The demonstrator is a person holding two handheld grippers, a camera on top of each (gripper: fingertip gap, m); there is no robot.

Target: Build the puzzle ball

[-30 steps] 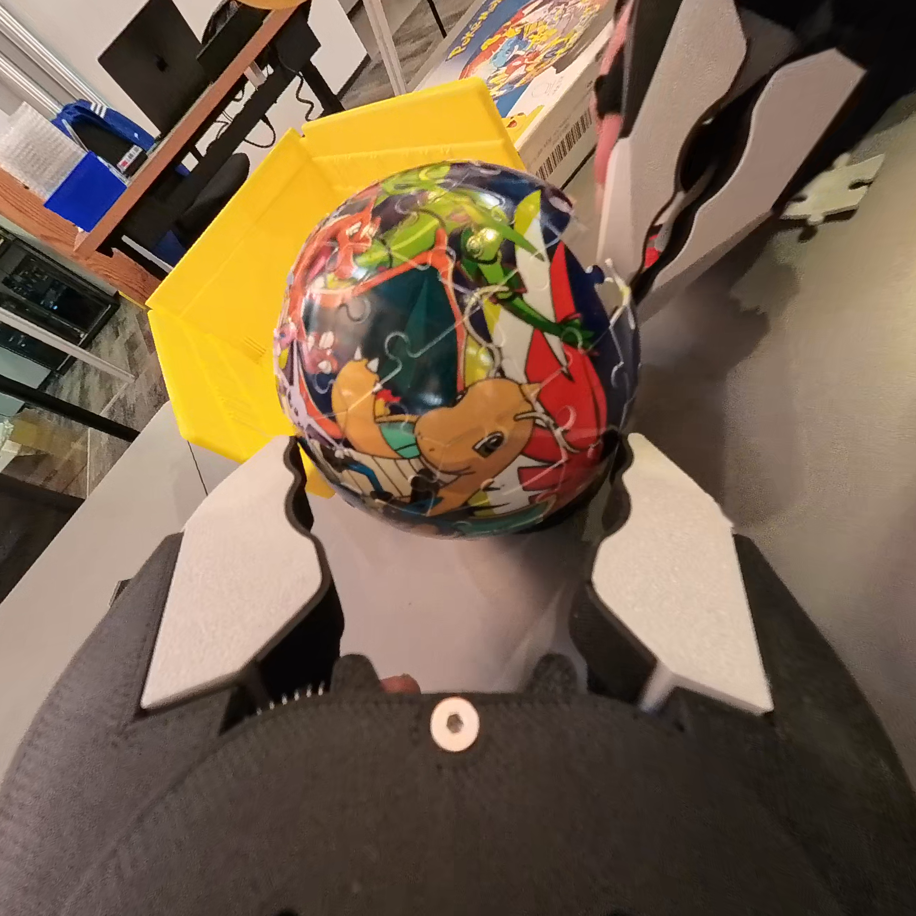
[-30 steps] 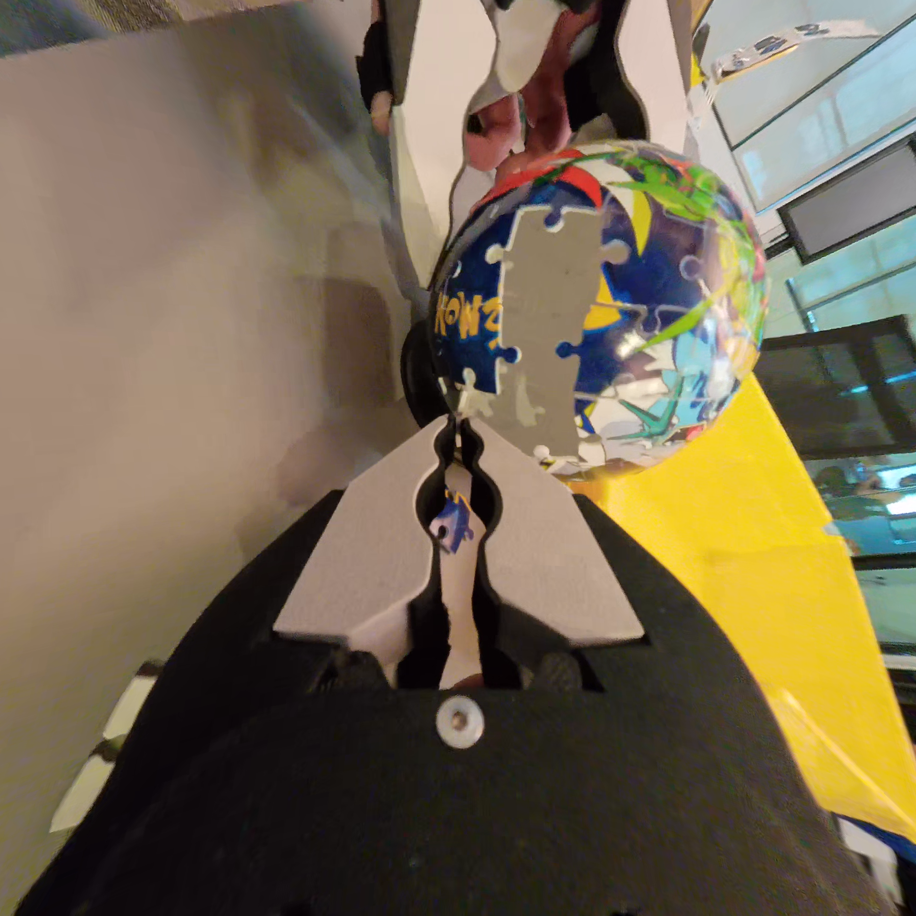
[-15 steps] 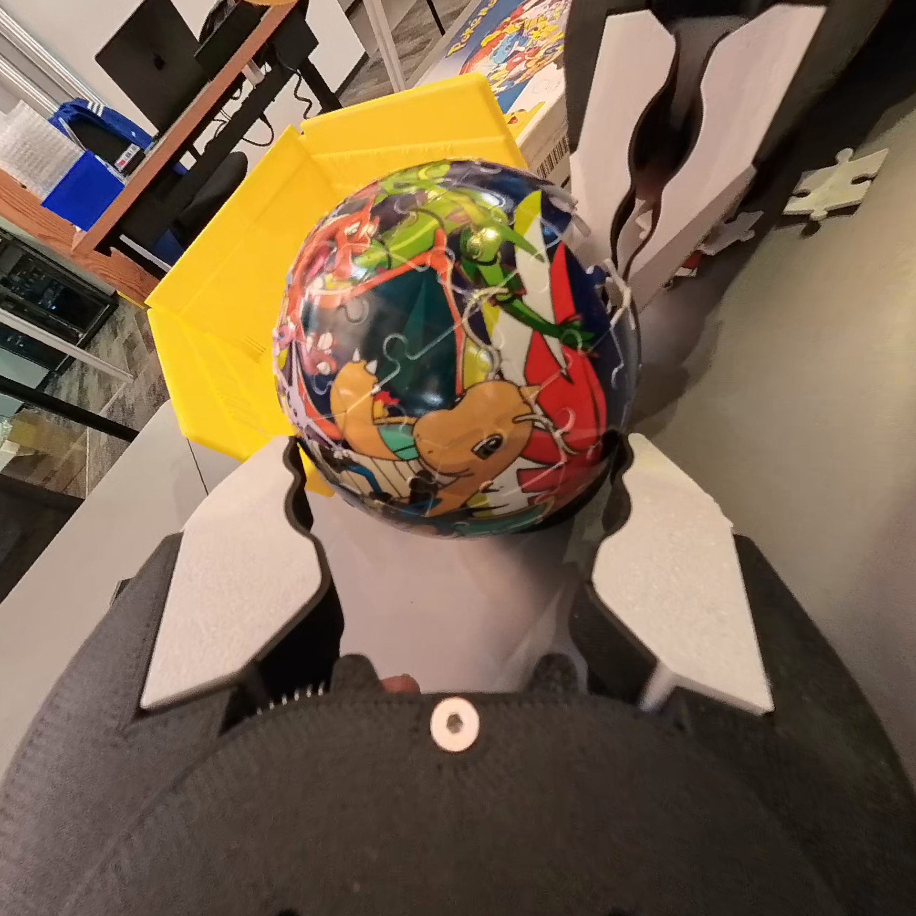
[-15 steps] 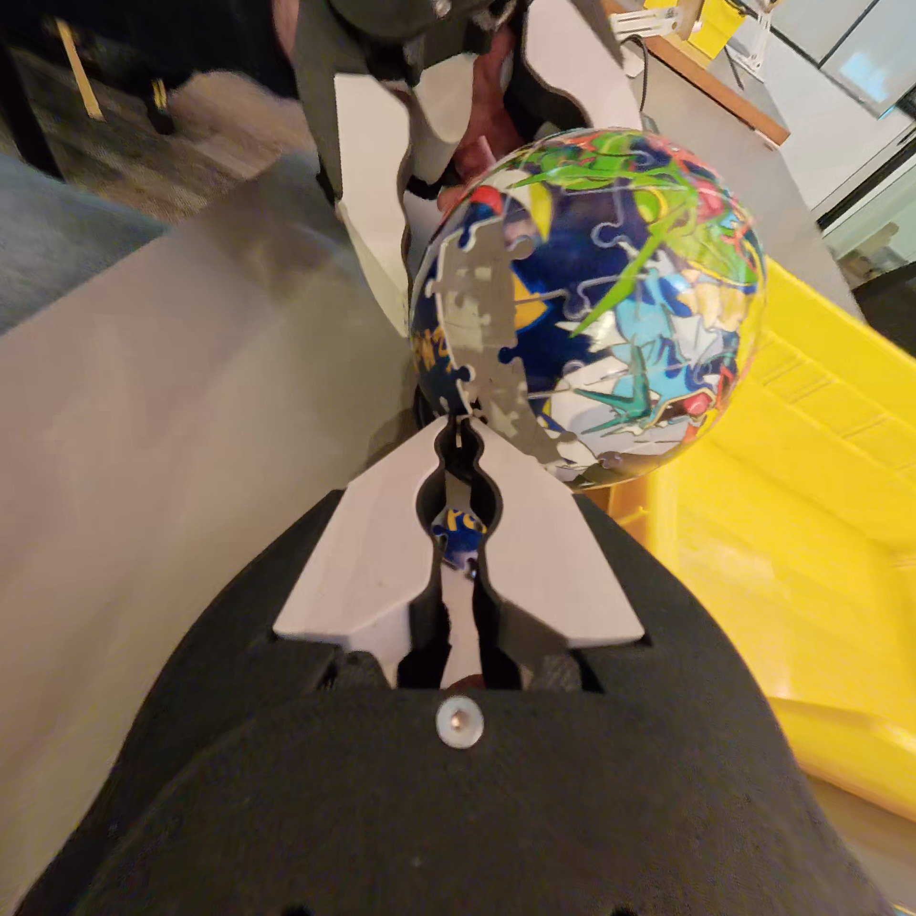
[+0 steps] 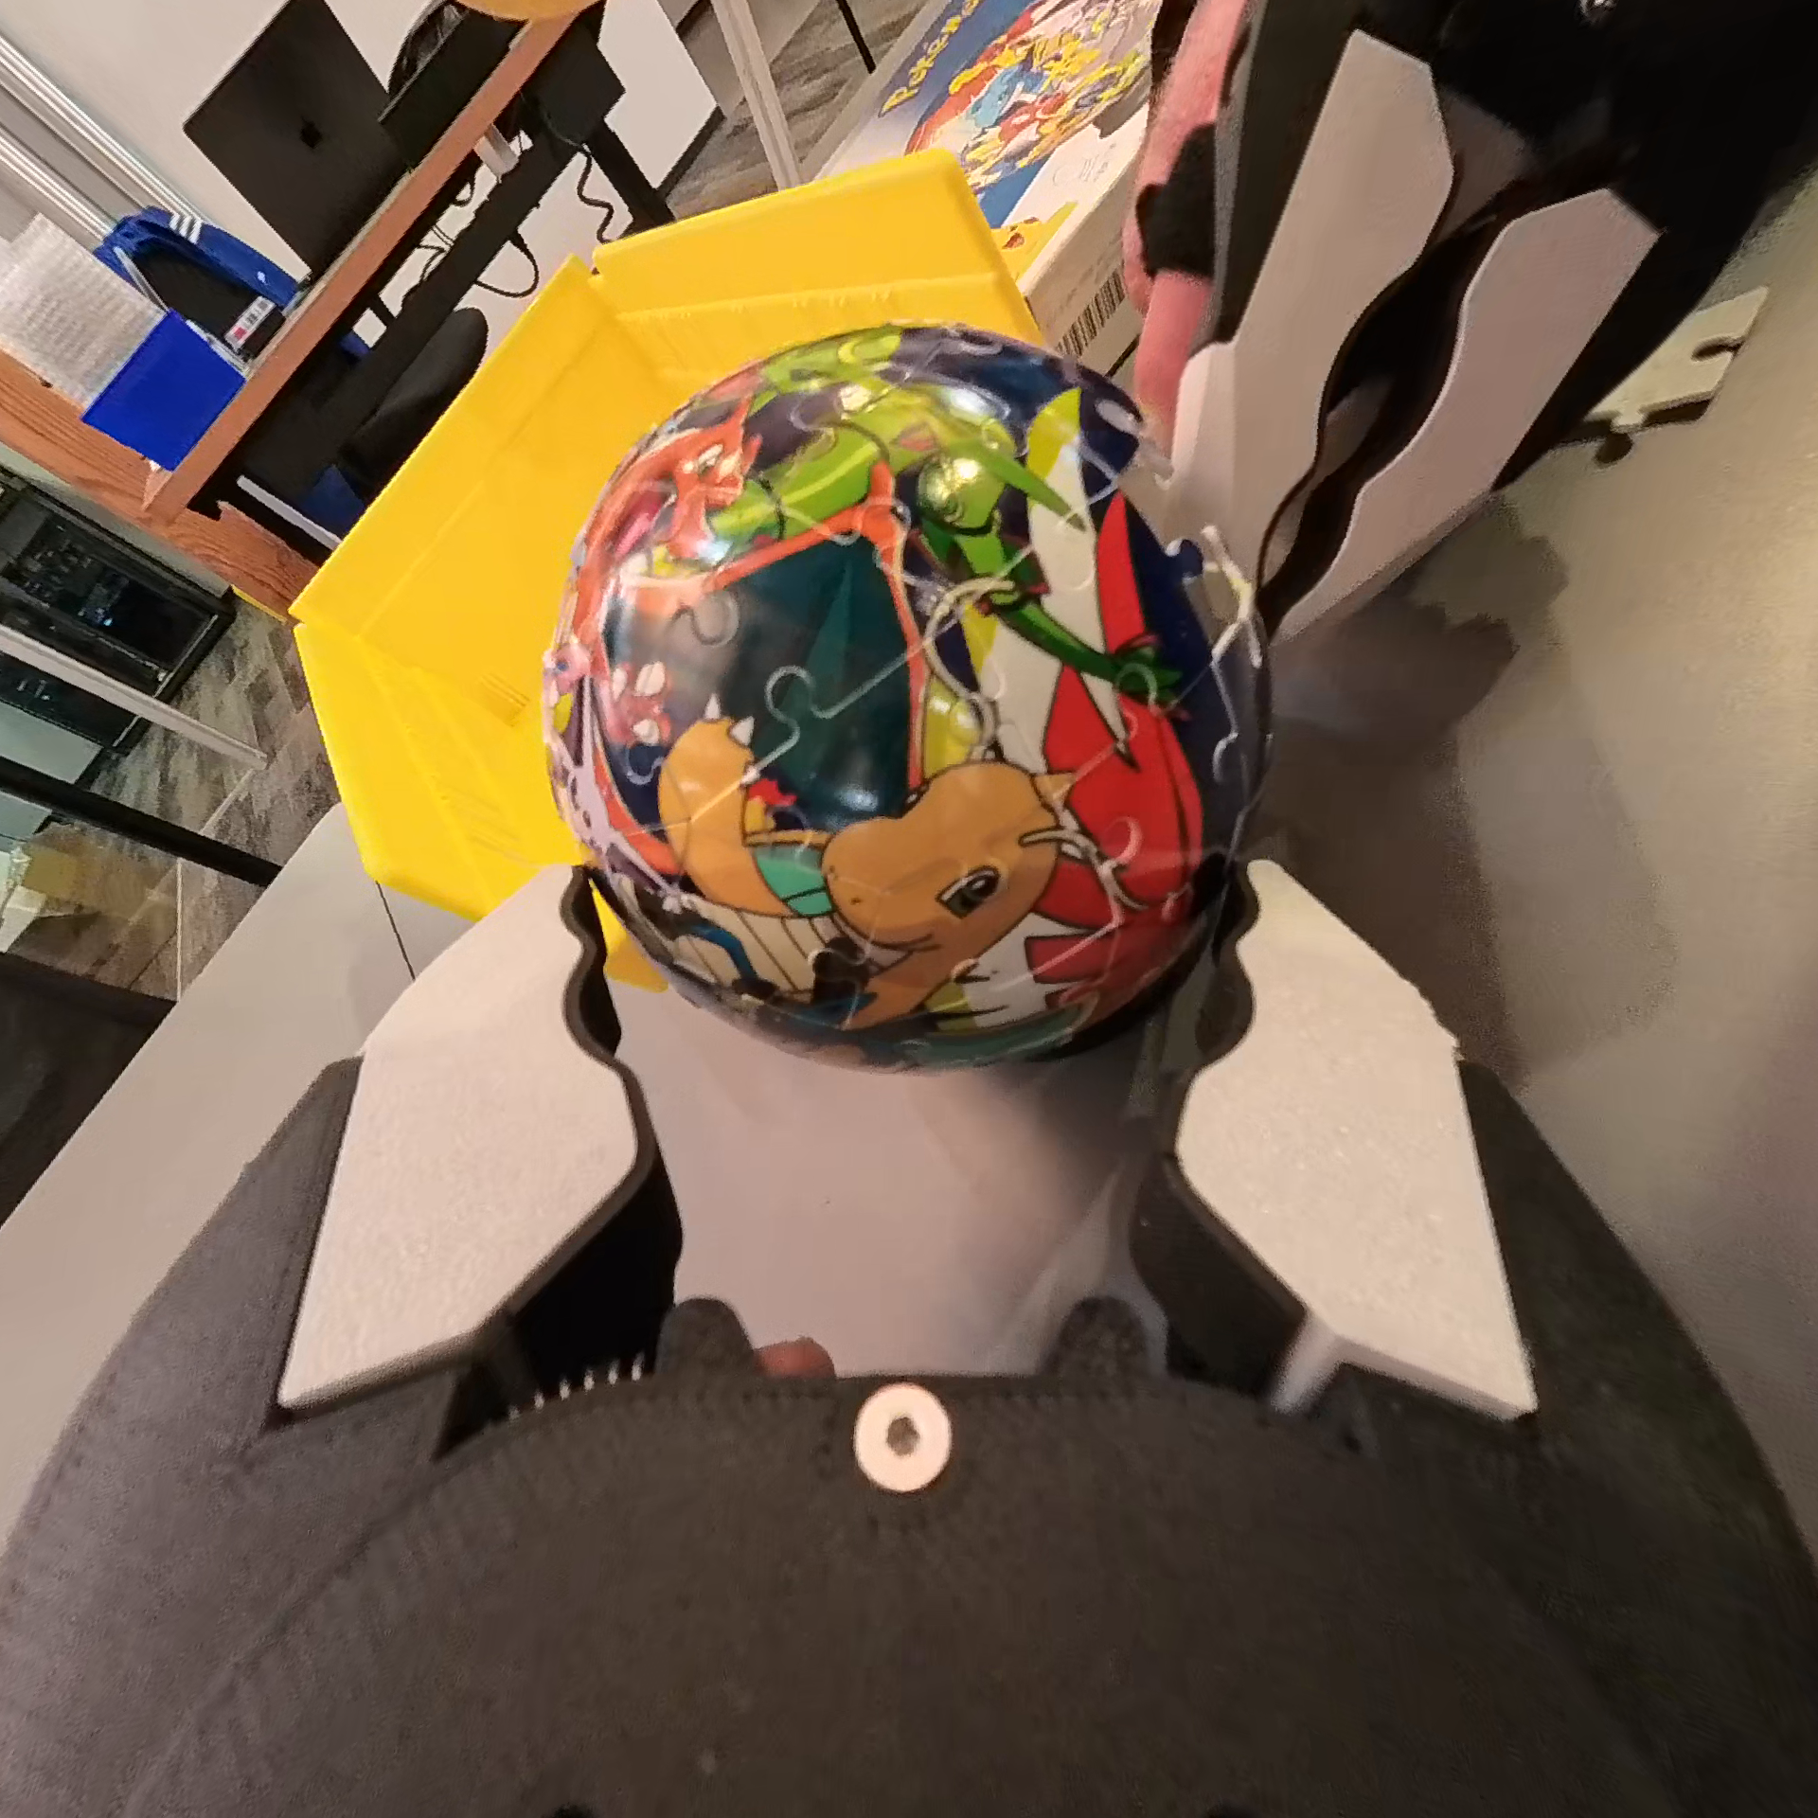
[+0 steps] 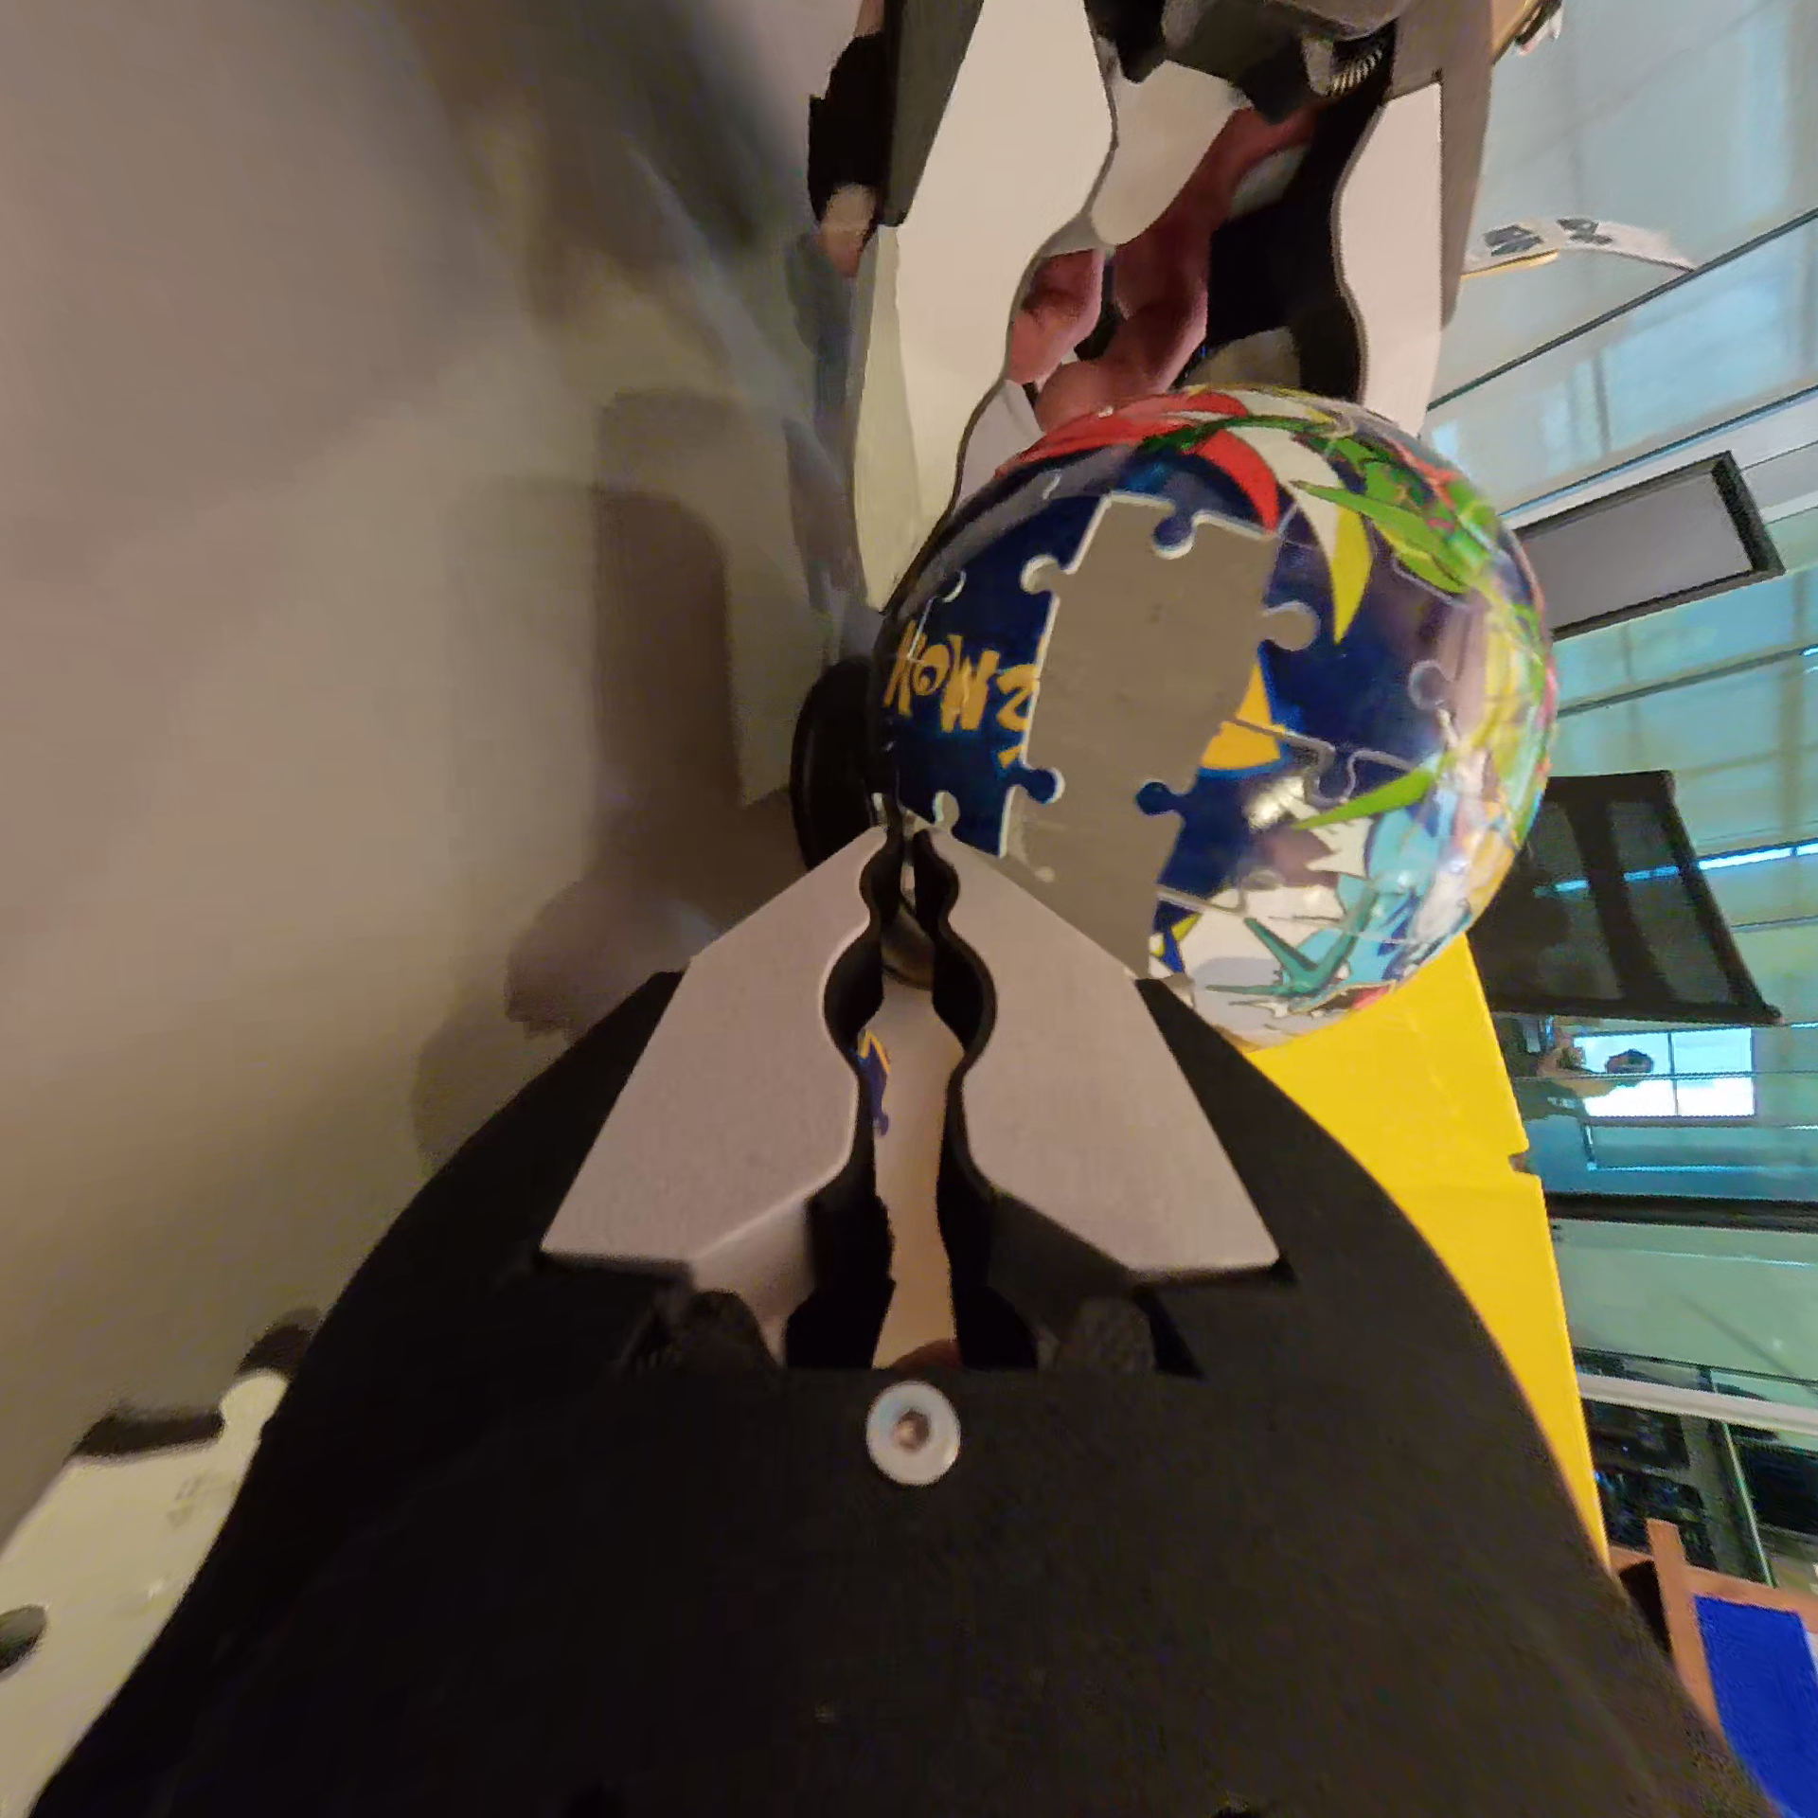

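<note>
The left gripper (image 5: 910,885) has its fingers (image 5: 472,1131) spread wide around the lower part of the puzzle ball (image 5: 905,689), the tips touching its two sides and clamping it just above the grey tabletop (image 5: 1623,787). The right gripper (image 6: 910,846) has its fingers (image 6: 728,1072) almost closed on a thin puzzle piece (image 6: 878,1072); only a sliver of blue and yellow print shows in the narrow gap between them. Its tips sit at the ball's lower left edge, next to a grey, piece-shaped gap (image 6: 1141,708) in the ball's printed shell.

Judging by this, the build is nearly finished: the side seen from the left wrist is fully covered in cartoon creatures, and the gap on the far side looks a few pieces long. The held piece is not yet seated. At least one loose piece (image 5: 984,369) lies face down on the tabletop beyond the right gripper, and another pale piece (image 6: 128,1535) lies by the right gripper's body.

Behind the ball stands a yellow bin (image 5: 472,551), and past it the puzzle's printed box (image 5: 1013,98). There is yellow lettering on the ball's blue area, printing on the box lid and a barcode on its side; I leave the wording out.
</note>
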